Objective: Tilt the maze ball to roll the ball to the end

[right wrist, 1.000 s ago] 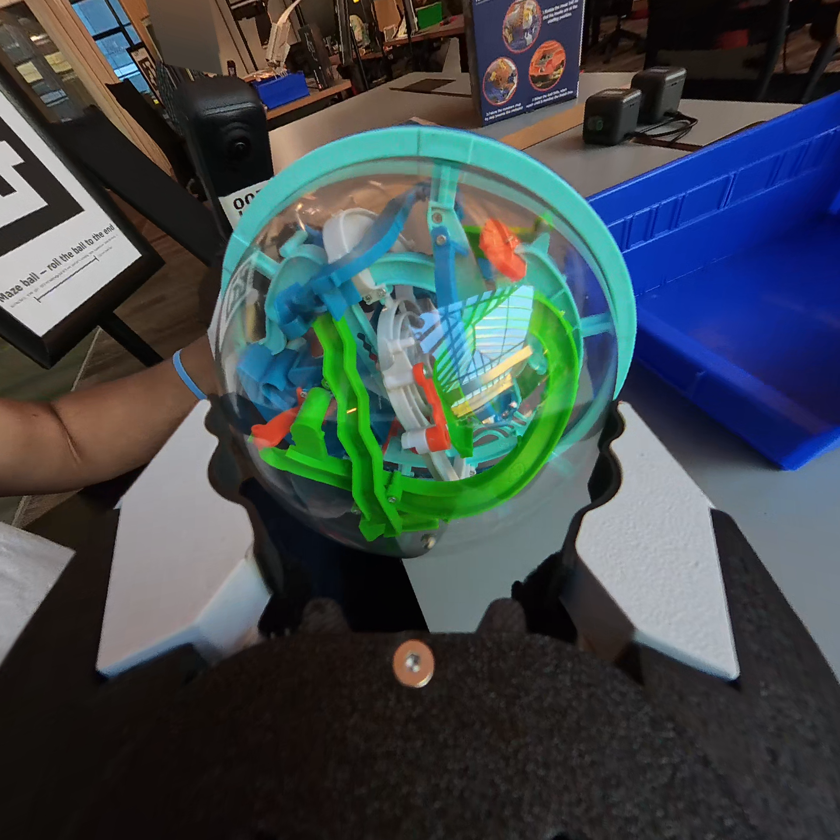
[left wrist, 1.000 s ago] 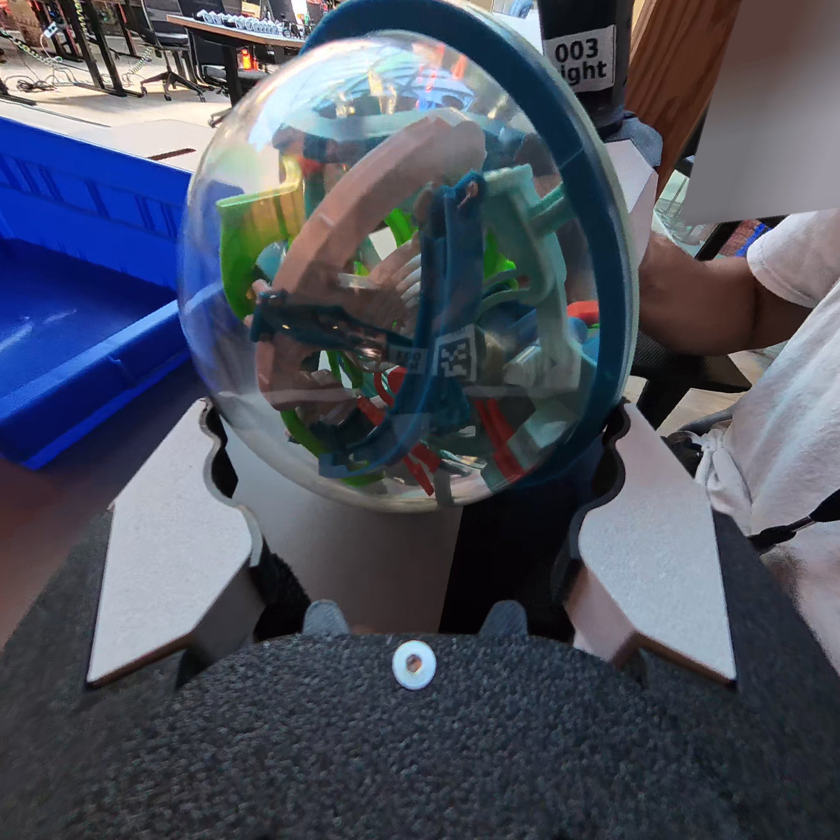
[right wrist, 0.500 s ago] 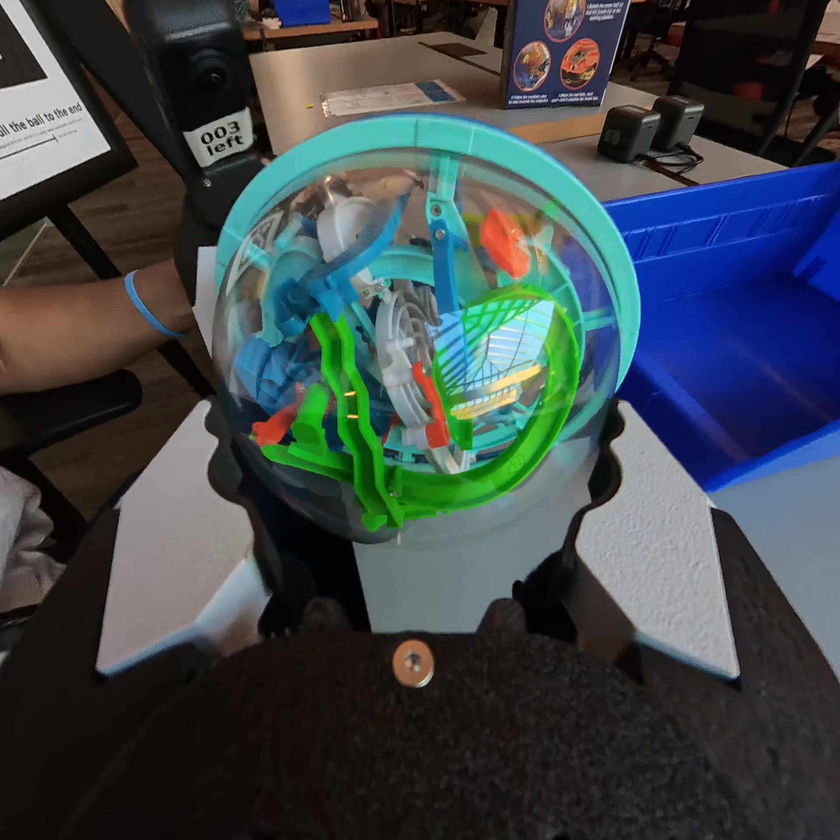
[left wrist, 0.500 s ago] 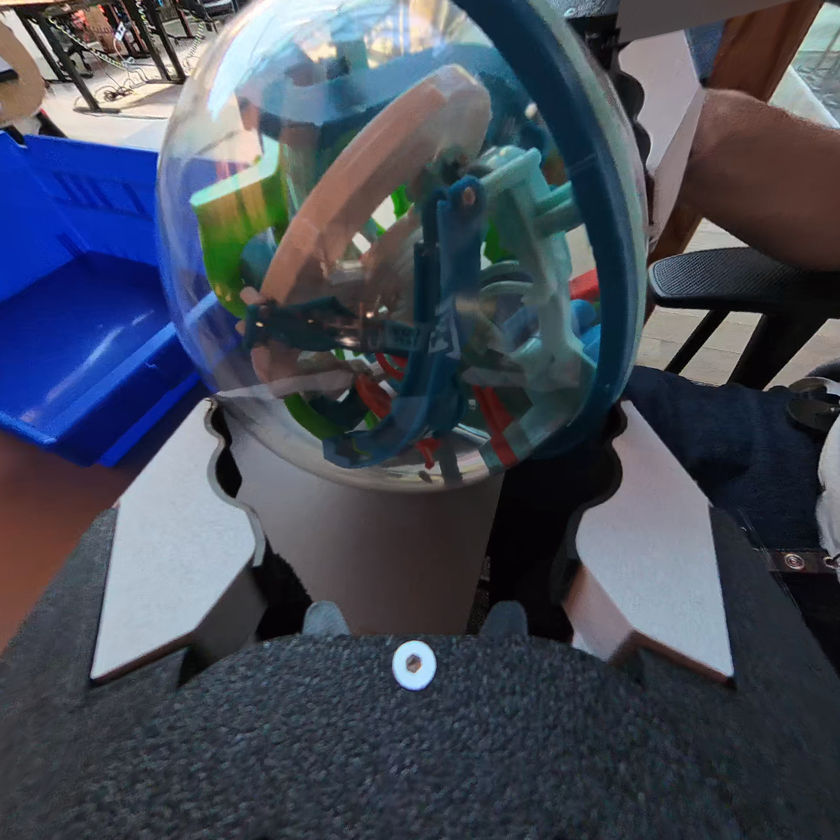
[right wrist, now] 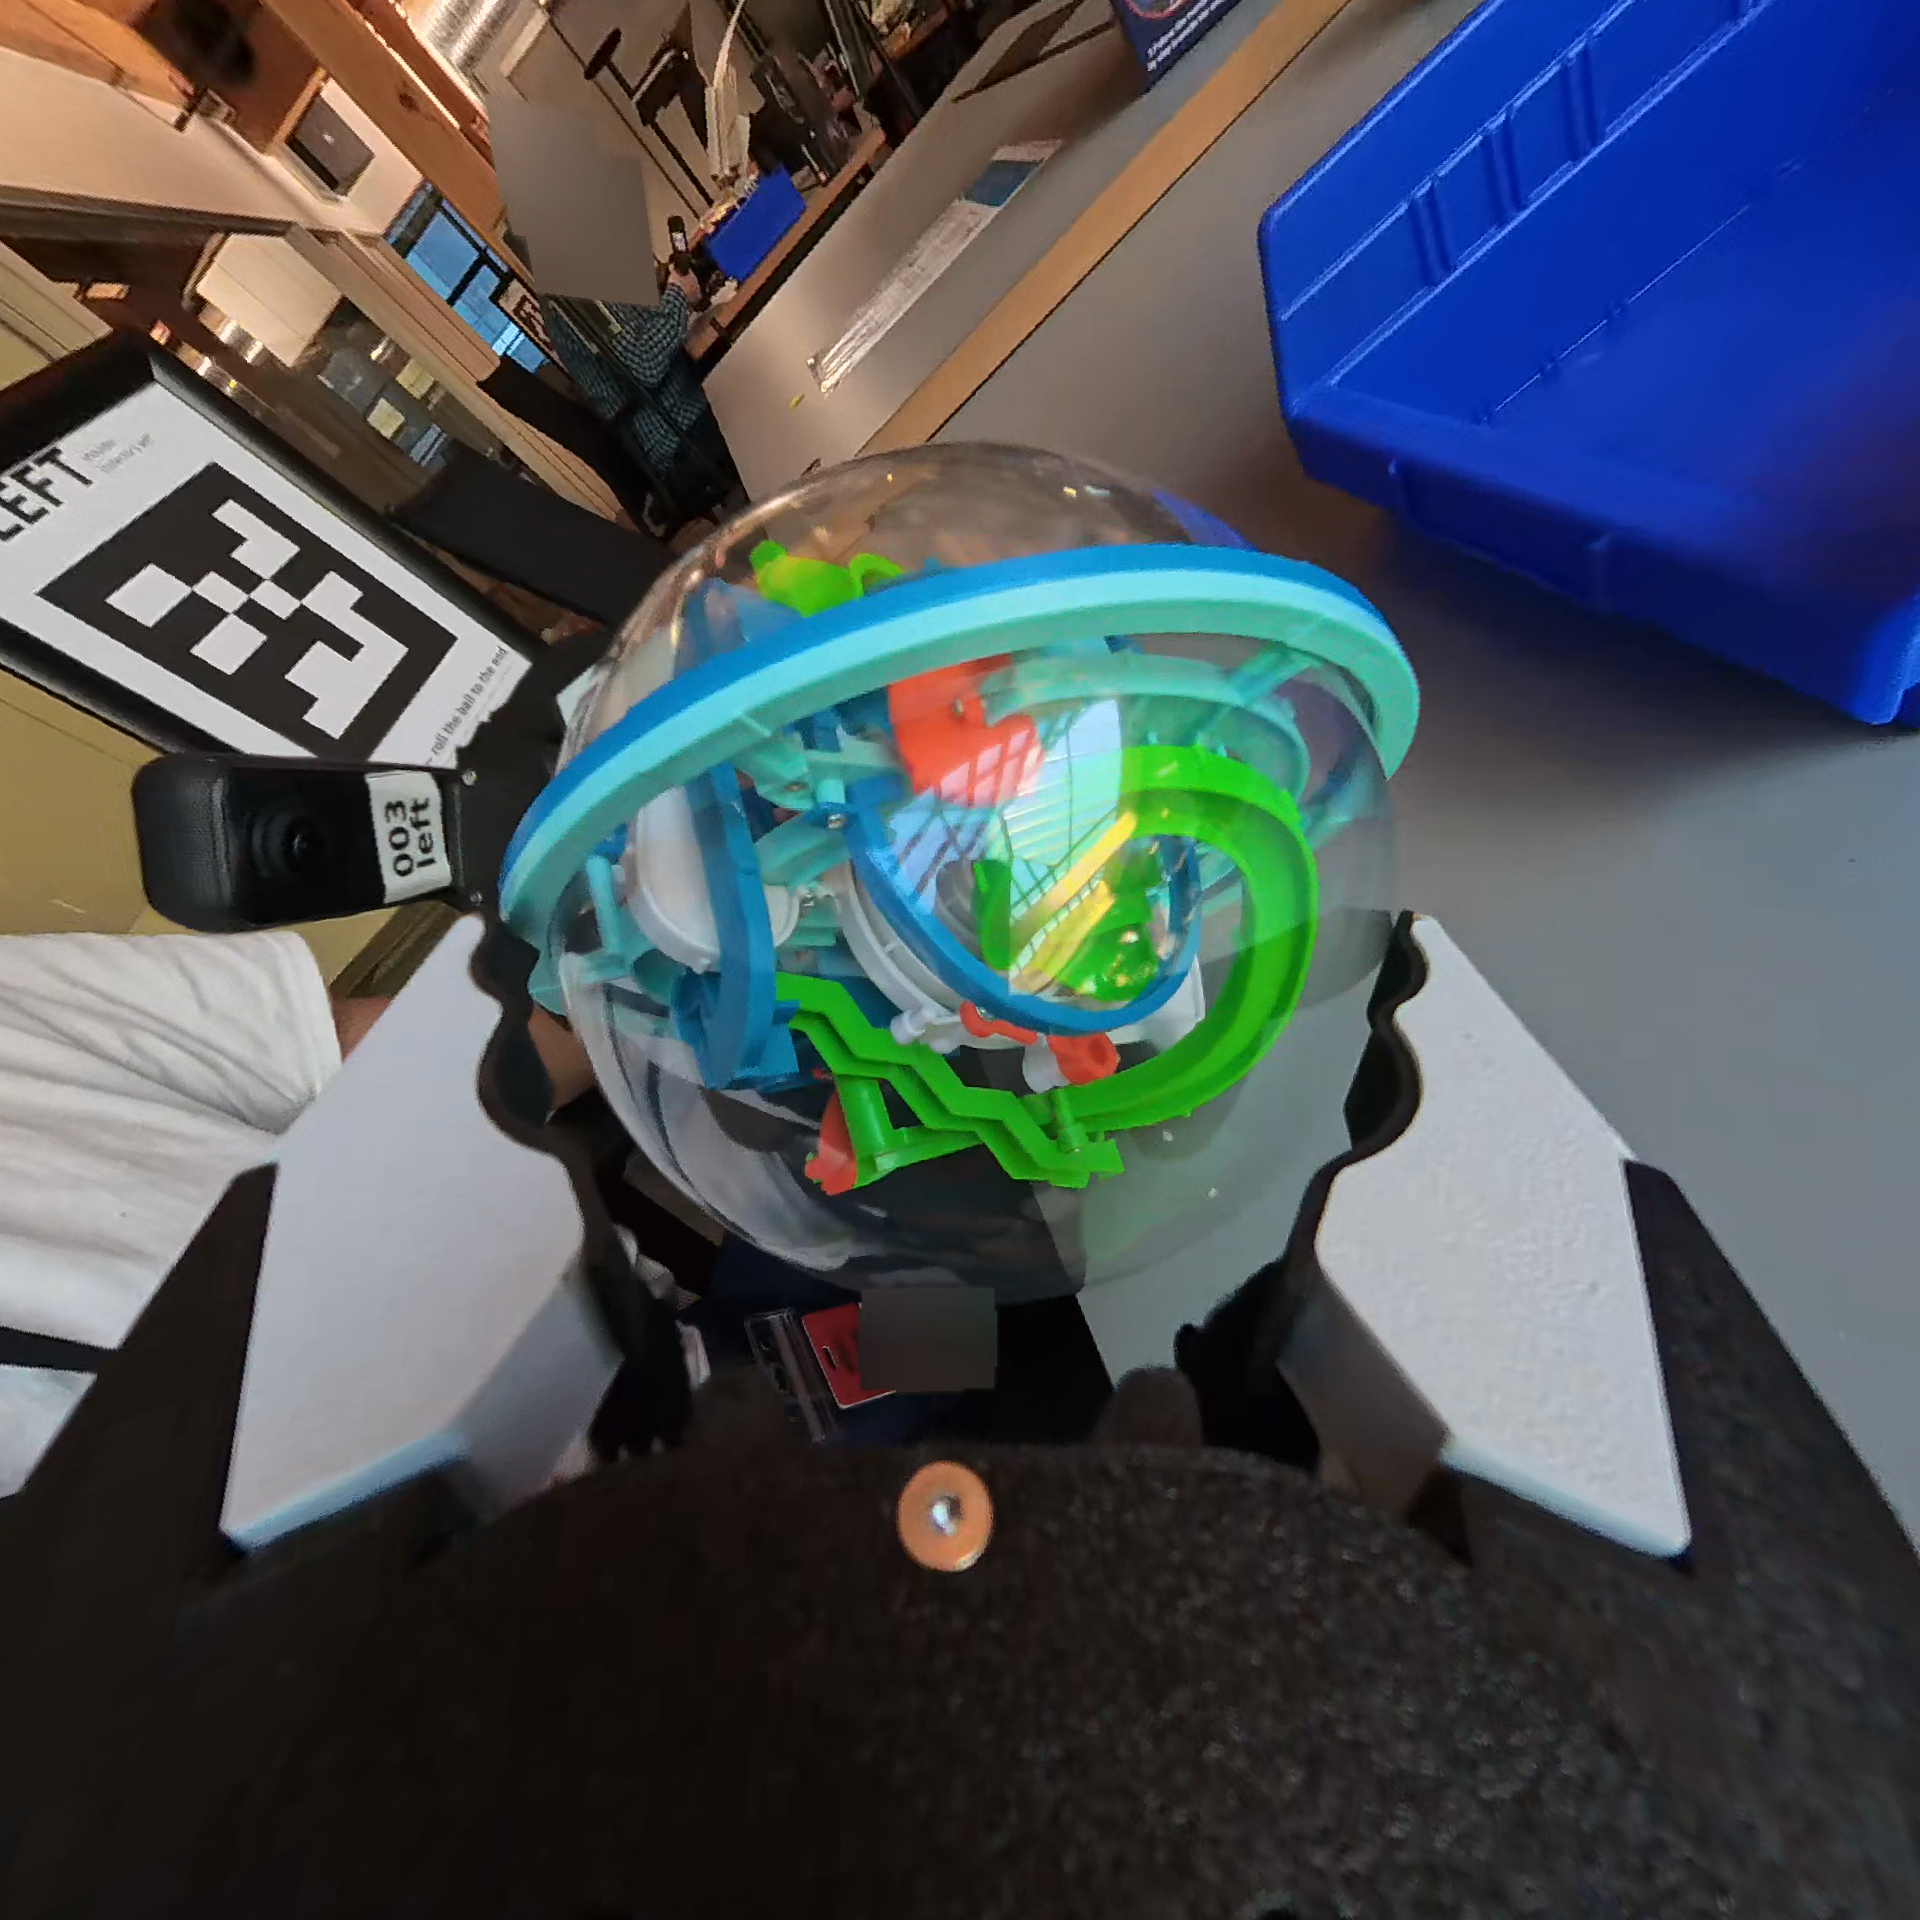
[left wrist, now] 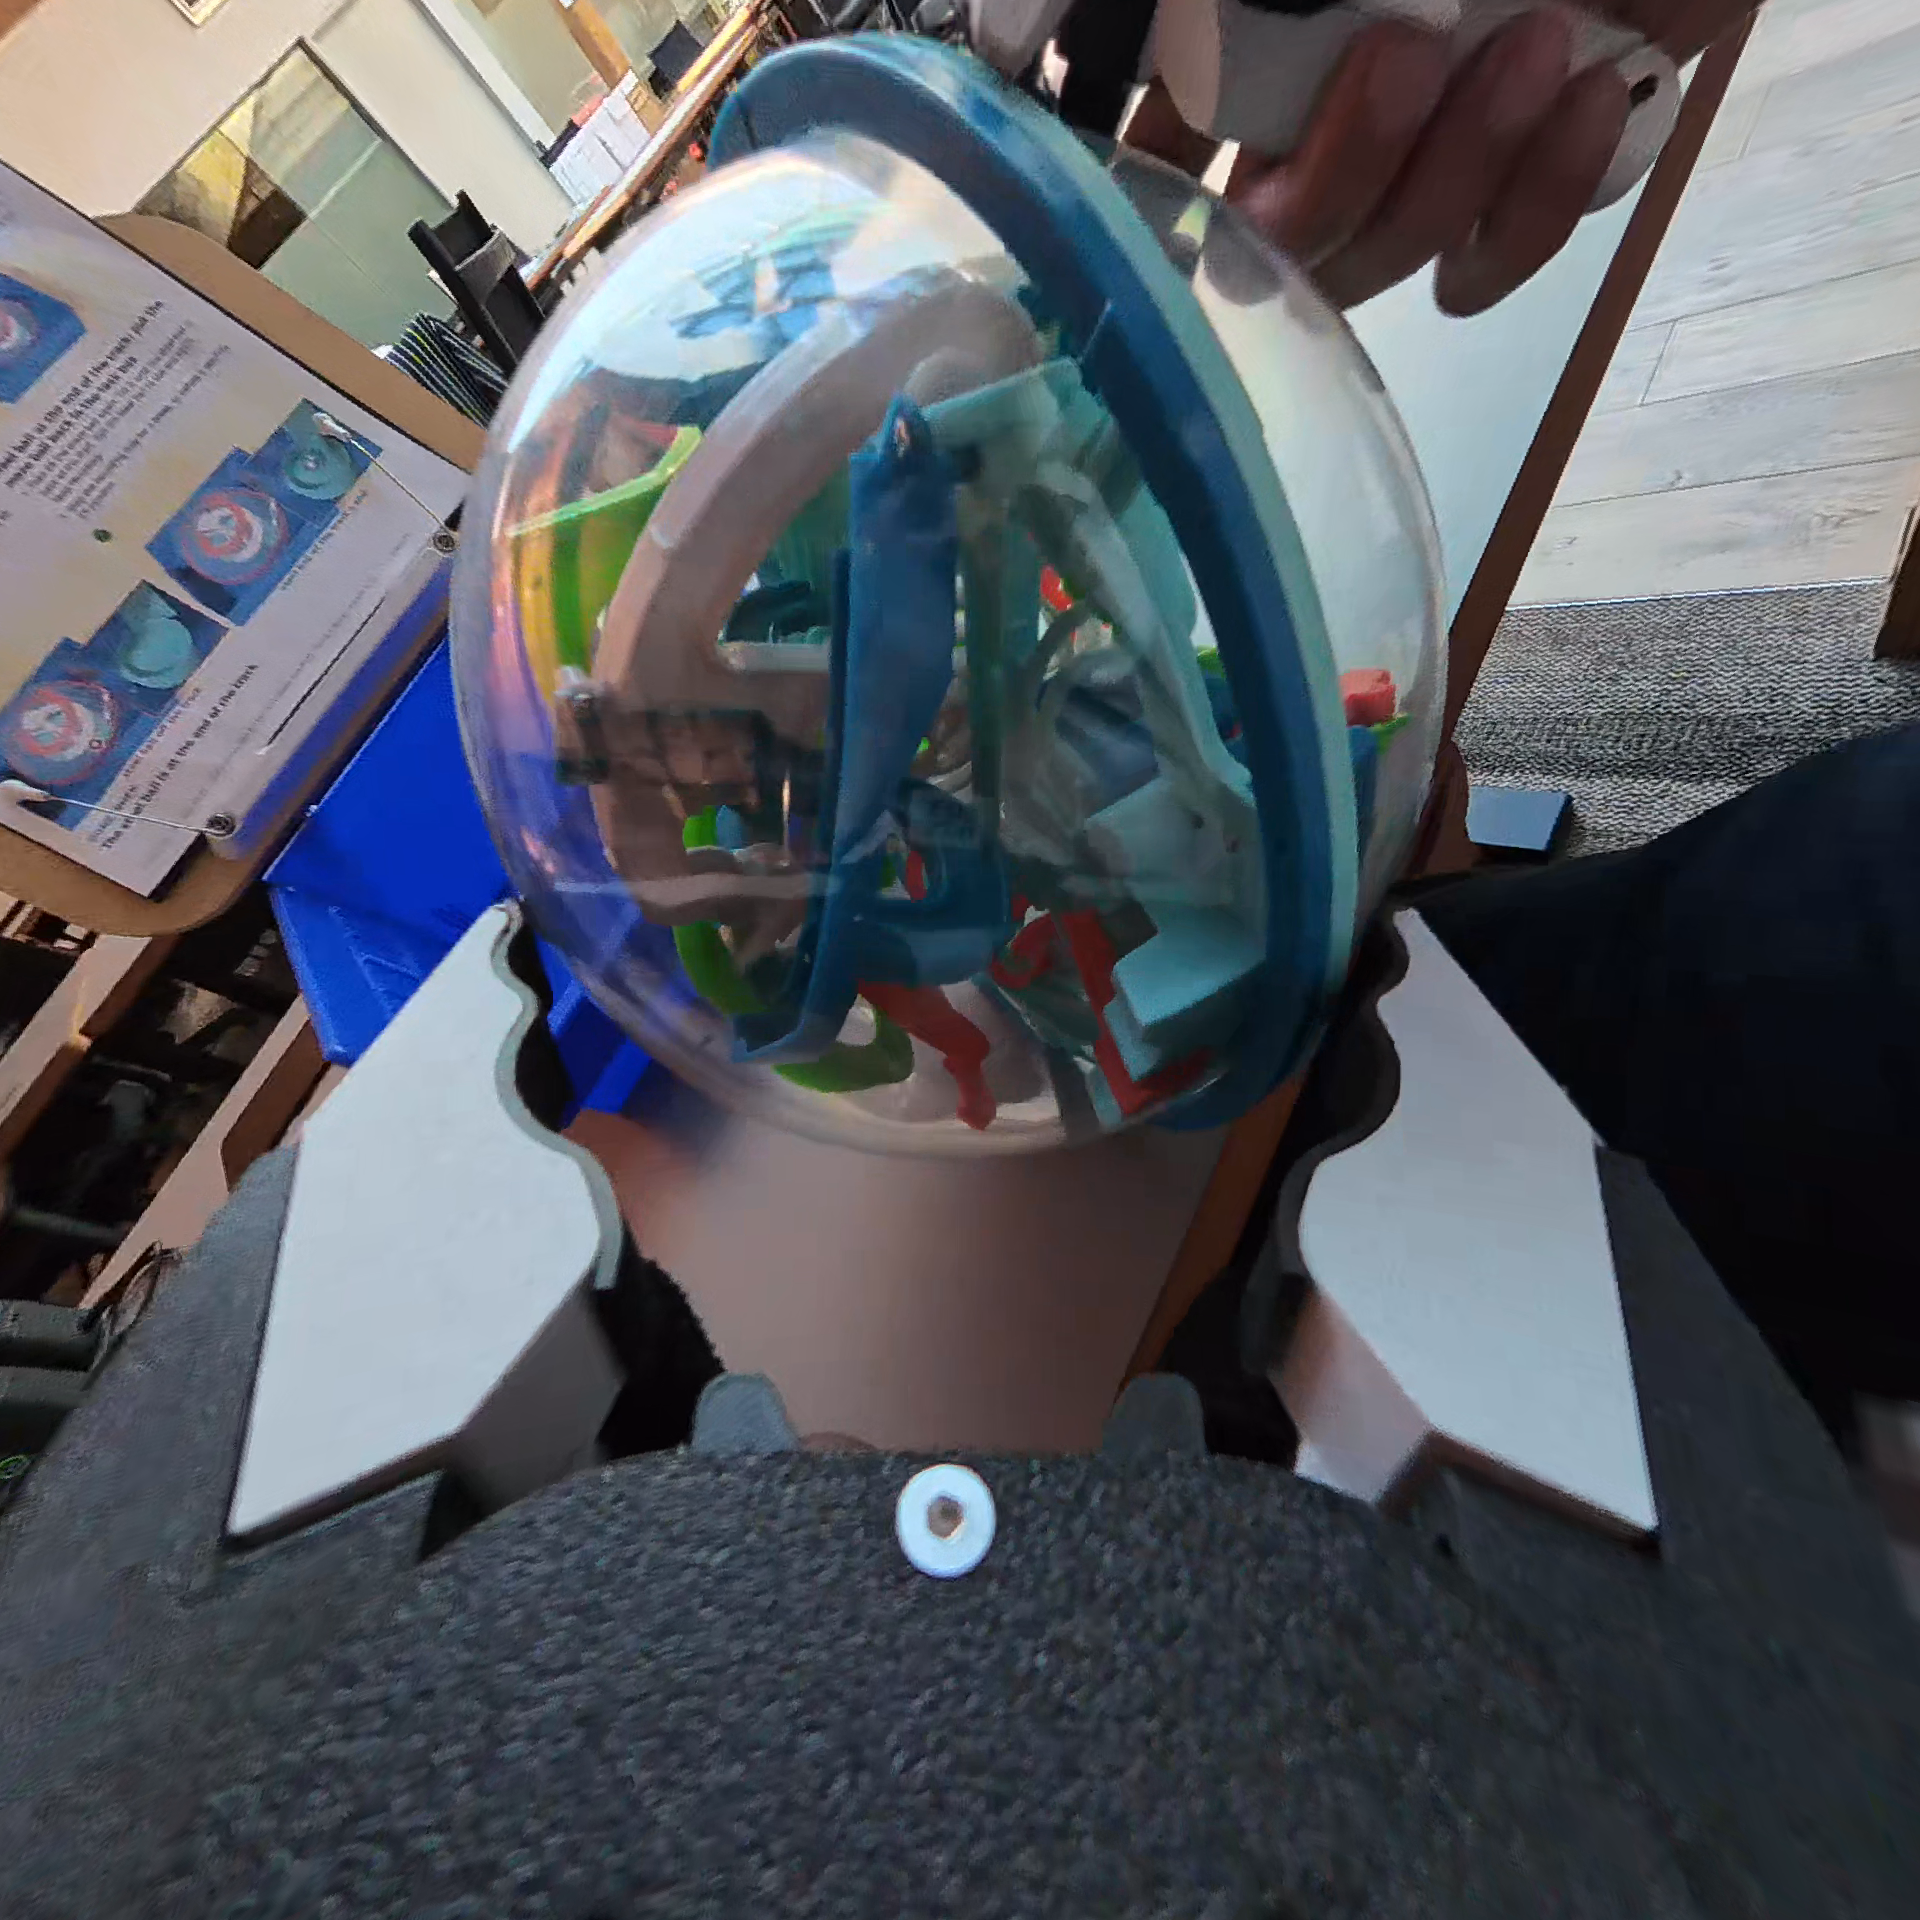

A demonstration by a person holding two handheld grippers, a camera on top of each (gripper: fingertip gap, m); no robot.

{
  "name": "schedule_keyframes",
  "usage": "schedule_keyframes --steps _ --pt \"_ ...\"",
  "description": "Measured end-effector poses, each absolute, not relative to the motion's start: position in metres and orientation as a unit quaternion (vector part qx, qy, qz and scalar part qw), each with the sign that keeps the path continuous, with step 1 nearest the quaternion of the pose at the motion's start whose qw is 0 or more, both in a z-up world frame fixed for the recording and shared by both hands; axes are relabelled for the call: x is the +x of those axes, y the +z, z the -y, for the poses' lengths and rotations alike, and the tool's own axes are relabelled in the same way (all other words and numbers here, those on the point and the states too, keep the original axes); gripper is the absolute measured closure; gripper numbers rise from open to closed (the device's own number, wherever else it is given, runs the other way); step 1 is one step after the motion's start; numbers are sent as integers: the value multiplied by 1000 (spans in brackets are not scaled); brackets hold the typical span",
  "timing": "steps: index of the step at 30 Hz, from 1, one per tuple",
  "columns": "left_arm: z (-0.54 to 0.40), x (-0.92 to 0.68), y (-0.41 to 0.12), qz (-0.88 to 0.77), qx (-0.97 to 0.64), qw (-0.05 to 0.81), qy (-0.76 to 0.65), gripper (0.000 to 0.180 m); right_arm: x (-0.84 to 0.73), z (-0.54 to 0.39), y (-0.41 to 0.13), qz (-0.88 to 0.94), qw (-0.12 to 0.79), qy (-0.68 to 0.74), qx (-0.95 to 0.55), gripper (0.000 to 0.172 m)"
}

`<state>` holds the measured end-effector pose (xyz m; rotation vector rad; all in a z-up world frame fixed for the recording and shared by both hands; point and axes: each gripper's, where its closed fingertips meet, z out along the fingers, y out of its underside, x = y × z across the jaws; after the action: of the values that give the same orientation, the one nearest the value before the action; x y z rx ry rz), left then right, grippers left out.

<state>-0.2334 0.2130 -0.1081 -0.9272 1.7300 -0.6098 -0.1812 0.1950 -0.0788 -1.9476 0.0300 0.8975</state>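
Maze ball (right wrist: 966, 883): clear rigid plastic sphere with coloured tracks inside and a raised blue and teal equator ring (right wrist: 1039, 634); judged light, hollow, stiff, smooth and slippery on its shell, liable to crack if dropped or squeezed hard. Position: held aloft between both tools, above the edge of the grey bench (right wrist: 1662, 935), near a blue bin (right wrist: 1610, 343). Left claw (left wrist: 951, 935): spread wide, both padded fingers (left wrist: 1361, 966) seated against opposite sides of the sphere. Right claw (right wrist: 951, 987): likewise spread wide around the shell, fingers (right wrist: 1382, 997) flanking it; contact appears close but is partly hidden. Advised hold: across the widest girth, beside the ring, which may check slipping; small steel ball not discernible.
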Motion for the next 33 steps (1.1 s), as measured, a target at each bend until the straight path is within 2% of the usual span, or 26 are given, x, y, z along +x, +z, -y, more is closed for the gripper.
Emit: schedule_keyframes --steps 4,8,9,15,17,18,21,23,26,28,33 --pt "-217 -232 -112 -711 -404 514 -258 33 -175 -200 -73 -44 497 380 -779 18" --pt "-232 -242 -115 -675 -458 489 -310 34 -184 -218 -64 -58 538 322 -777 19" --pt "-235 -247 -117 -662 -473 476 -334 34 -189 -220 -63 -42 545 298 -782 26" --pt "-245 -268 -126 -568 -544 304 -538 36 -210 -224 -63 58 546 291 -784 34" --pt "-251 -268 -123 -532 -557 261 -582 36 -199 -232 -72 64 551 316 -770 24" --pt "-253 -267 -122 -518 -564 245 -595 37 -198 -235 -82 65 534 336 -773 19" --pt "-257 -263 -120 -504 -581 218 -601 38 -208 -241 -89 81 525 389 -752 18" --pt "-259 -261 -120 -497 -595 187 -604 38 -208 -248 -94 75 535 360 -761 18" --pt "-254 -261 -115 -475 -605 117 -628 38 -208 -245 -93 26 492 360 -793 17" --pt "-244 -261 -108 -456 -603 77 -649 38 -208 -238 -84 -8 473 354 -807 17" --pt "-214 -266 -77 -423 -575 1 -701 39 -214 -213 -45 6 496 286 -820 17"
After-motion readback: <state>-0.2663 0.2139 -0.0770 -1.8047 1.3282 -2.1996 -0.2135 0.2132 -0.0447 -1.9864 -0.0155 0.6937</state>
